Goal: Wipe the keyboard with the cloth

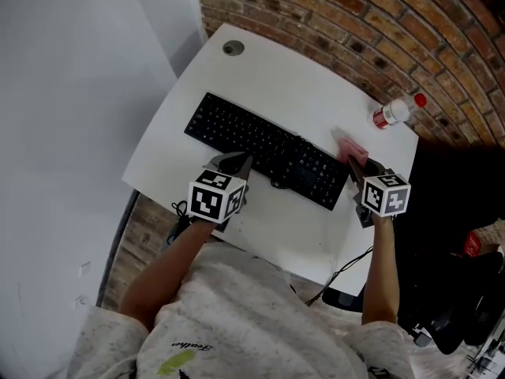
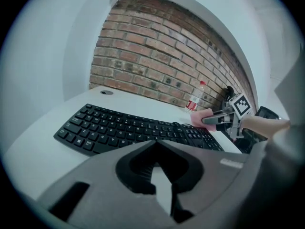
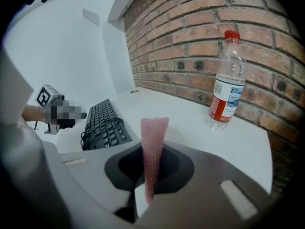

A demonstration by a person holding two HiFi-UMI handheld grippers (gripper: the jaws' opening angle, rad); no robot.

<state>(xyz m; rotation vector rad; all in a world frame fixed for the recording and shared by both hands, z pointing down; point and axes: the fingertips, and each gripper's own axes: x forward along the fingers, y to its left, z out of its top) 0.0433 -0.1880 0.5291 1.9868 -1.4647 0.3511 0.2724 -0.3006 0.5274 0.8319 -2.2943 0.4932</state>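
Observation:
A black keyboard [image 1: 268, 148] [image 2: 124, 130] [image 3: 102, 118] lies slantwise across the white desk [image 1: 276, 77]. My right gripper [image 1: 355, 166] [image 3: 152, 151] hangs at the keyboard's right end, shut on a pink cloth [image 1: 351, 147] [image 3: 153, 137] that stands out past its jaws. The left gripper view shows that cloth [image 2: 199, 118] held just over the number-pad end. My left gripper [image 1: 241, 166] [image 2: 156, 144] sits at the keyboard's near edge, about its middle. Its jaws are shut with nothing between them.
A clear water bottle [image 1: 394, 113] [image 2: 194, 99] [image 3: 226, 92] with a red cap stands at the desk's far right by the brick wall [image 1: 355, 22]. A coiled cable [image 3: 102, 130] rests on the keyboard. A grommet hole [image 1: 232, 48] is at the far corner. Dark furniture [image 1: 458, 212] stands right of the desk.

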